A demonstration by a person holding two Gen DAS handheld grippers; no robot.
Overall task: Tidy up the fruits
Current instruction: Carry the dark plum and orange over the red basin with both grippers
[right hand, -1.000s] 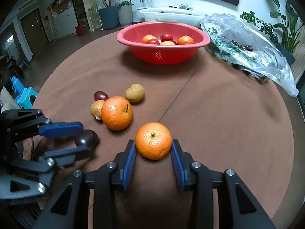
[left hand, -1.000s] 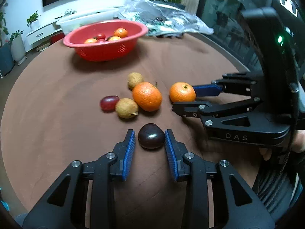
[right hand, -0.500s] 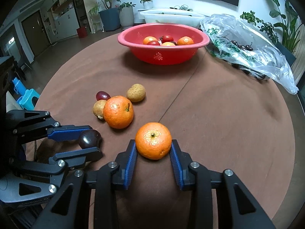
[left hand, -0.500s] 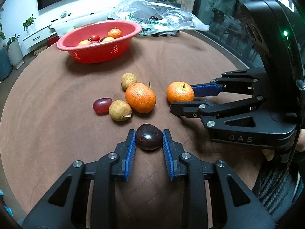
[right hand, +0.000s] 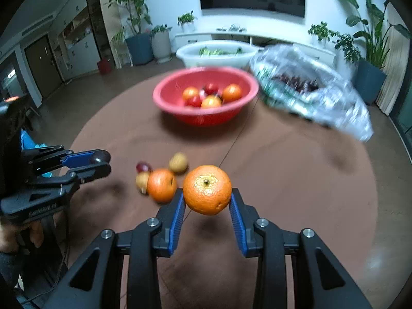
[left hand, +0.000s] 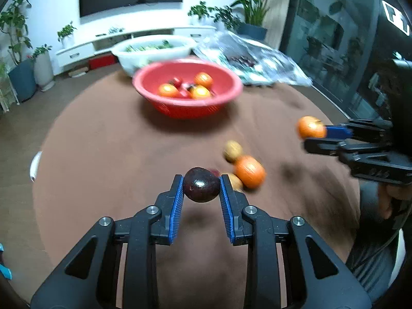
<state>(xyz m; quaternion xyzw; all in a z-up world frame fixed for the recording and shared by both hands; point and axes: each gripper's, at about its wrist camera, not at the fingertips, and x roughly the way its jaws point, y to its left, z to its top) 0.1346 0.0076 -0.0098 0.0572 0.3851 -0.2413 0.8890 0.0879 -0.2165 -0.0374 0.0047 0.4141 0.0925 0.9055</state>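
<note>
My left gripper [left hand: 201, 185] is shut on a dark purple plum [left hand: 201, 185] and holds it above the brown table; it also shows in the right wrist view [right hand: 99, 161]. My right gripper [right hand: 206, 193] is shut on an orange tangerine [right hand: 207, 189], lifted off the table; it shows at the right of the left wrist view [left hand: 310, 135]. A red basket [right hand: 206, 118] with several fruits stands at the back. On the table lie an orange [right hand: 162, 185], two tan fruits [right hand: 178, 162] and a red grape [right hand: 143, 166].
A white tub [right hand: 213, 56] with greens stands behind the basket. A clear plastic bag [right hand: 309, 95] of produce lies at the back right. The round brown table [right hand: 283, 180] drops off at its edges.
Both grippers have closed on their fruits and lifted them off the table, moving up and toward the red basket. The other loose fruits stay where they lay.
</note>
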